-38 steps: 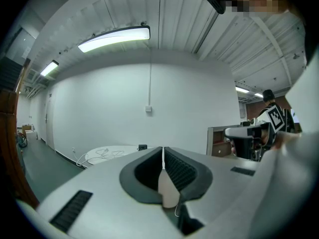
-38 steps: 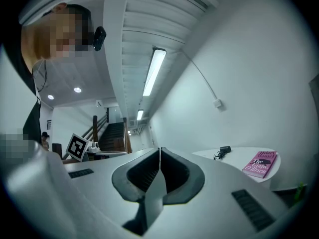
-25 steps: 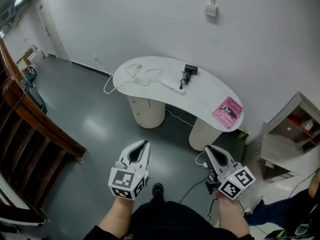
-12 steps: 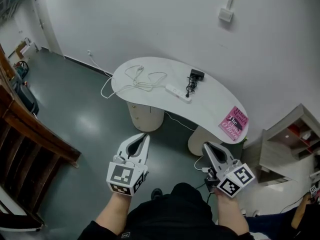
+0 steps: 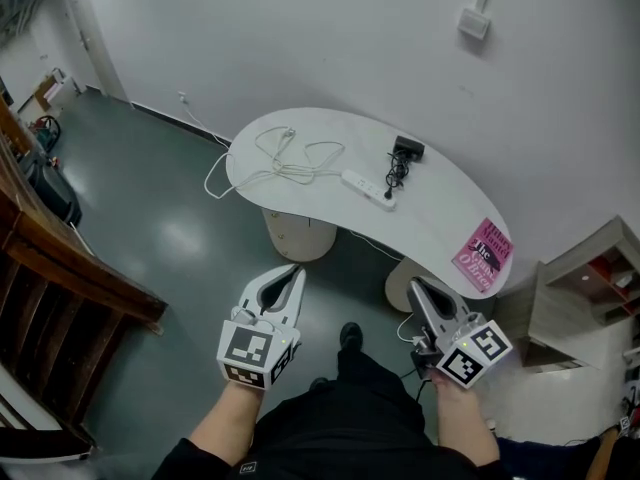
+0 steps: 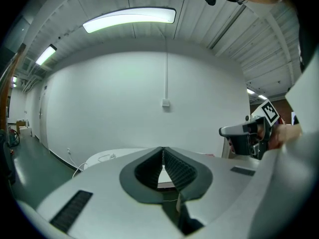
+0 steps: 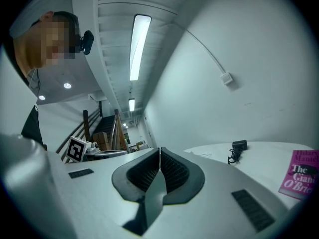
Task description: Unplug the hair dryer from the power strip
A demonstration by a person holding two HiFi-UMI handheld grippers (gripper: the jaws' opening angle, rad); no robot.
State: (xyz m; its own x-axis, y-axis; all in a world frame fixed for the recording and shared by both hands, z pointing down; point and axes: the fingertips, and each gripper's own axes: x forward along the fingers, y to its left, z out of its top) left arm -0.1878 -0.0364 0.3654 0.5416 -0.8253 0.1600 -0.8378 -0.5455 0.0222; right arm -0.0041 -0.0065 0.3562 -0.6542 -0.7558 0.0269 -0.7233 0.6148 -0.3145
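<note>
A white power strip [image 5: 368, 189] lies on the curved white table [image 5: 300, 213] ahead of me. Beside it sits the black hair dryer [image 5: 407, 150] with its black cord bundled toward the strip; it also shows in the right gripper view as the hair dryer [image 7: 239, 146]. A white cable [image 5: 290, 160] loops over the table's left end. My left gripper [image 5: 293, 272] is shut and empty, well short of the table over the floor. My right gripper [image 5: 416, 286] is likewise shut with nothing in it, near the table's right pedestal.
A pink book [image 5: 482, 255] lies at the table's right end. A wooden stair rail [image 5: 60, 258] runs along the left. A grey shelf unit [image 5: 590, 298] stands at the right. A white box [image 5: 474, 23] is on the wall. The floor [image 5: 150, 208] is dark grey.
Both grippers and I have moved toward the table, which now looks larger and closer. The jaws have stayed shut.
</note>
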